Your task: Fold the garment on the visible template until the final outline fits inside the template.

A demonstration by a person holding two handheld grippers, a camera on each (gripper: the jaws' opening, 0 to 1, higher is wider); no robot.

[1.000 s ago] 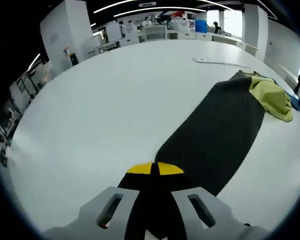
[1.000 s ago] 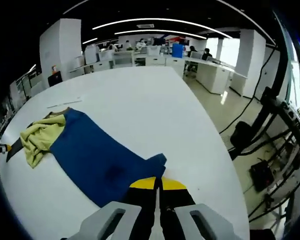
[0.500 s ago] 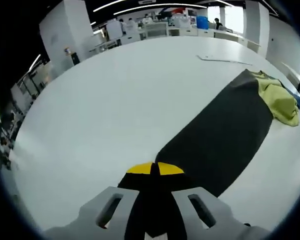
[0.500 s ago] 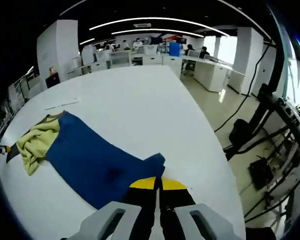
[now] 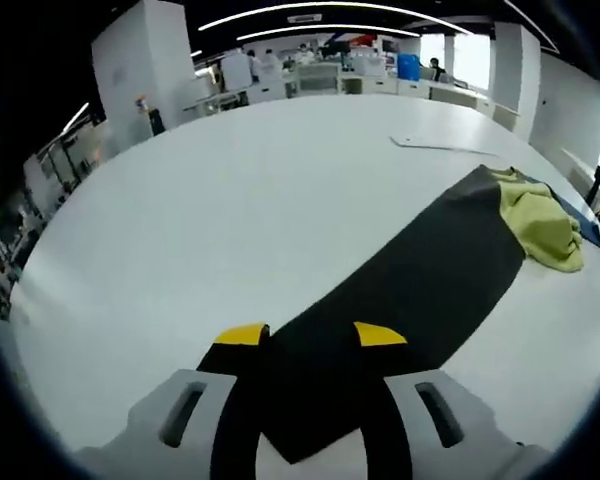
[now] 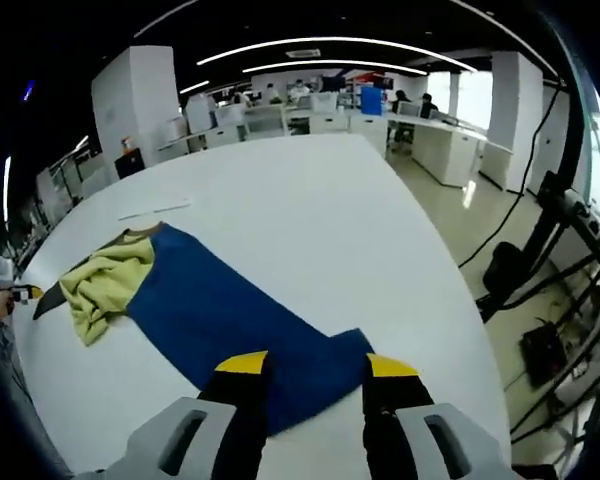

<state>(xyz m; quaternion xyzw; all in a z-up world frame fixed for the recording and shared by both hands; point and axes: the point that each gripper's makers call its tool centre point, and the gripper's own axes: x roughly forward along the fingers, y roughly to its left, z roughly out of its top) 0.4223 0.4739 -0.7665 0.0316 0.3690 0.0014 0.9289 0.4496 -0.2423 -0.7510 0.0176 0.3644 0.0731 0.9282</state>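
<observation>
A large white table (image 5: 210, 210) is seen in both views, in an open office with desks at the far end. A garment lies flat on it: its dark grey leg (image 5: 420, 285) is seen in the left gripper view, its blue leg (image 6: 235, 315) in the right gripper view, and a bunched yellow-green part (image 6: 100, 285) sits at the far end. A thin pale strip (image 5: 445, 147) lies beyond the garment. The left gripper (image 5: 310, 335) is spread wide, jaws straddling the grey hem. The right gripper (image 6: 317, 365) is likewise spread over the blue hem, nothing pinched.
</observation>
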